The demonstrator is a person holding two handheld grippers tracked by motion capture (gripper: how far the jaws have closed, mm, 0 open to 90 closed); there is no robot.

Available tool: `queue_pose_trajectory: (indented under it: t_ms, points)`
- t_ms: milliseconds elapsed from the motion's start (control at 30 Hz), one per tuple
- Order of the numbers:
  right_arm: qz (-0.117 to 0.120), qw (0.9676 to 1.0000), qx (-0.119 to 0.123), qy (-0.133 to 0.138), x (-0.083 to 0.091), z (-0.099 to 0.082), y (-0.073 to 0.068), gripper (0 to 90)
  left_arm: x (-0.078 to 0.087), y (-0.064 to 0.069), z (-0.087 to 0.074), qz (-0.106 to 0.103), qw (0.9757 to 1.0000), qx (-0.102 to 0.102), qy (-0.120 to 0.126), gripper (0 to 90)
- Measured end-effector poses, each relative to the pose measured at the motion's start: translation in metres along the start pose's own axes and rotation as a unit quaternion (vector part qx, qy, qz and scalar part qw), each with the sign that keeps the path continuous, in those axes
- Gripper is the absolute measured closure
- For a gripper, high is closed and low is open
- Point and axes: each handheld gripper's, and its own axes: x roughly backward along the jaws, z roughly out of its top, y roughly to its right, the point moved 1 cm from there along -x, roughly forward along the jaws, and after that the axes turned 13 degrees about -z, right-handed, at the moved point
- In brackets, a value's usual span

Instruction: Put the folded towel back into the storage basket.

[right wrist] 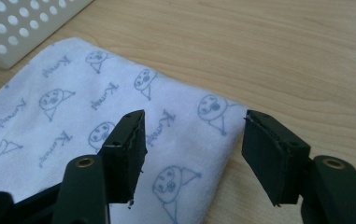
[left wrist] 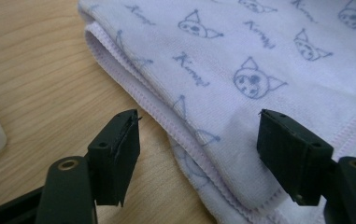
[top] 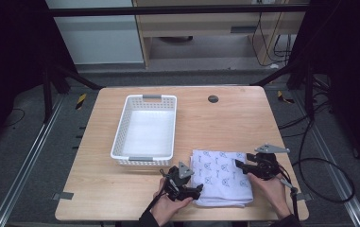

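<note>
the folded printed towel (top: 222, 177) lies on the worktop (top: 215, 123) near its front edge, just right of the white basket (top: 145, 130). left gripper (left wrist: 199, 140) and right gripper (right wrist: 192, 140) straddle opposite edges, jaws wide, holding nothing. pinching only the top layer could unfold it.
</note>
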Motion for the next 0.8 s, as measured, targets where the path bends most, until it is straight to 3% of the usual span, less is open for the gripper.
queue_pose_trajectory:
  t_ms: [433, 800]
  points:
    - [-0.004, 0.9993, 0.015, -0.033, -0.012, -0.006, -0.003, 45.0, -0.008, -0.003, -0.006, -0.003, 0.9997, 0.024, 0.004, 24.8]
    - [-0.005, 0.9987, 0.006, -0.05, -0.017, -0.007, -0.003, 44.7, -0.01, -0.002, -0.008, 0.001, 0.9998, 0.019, 0.01, 23.9]
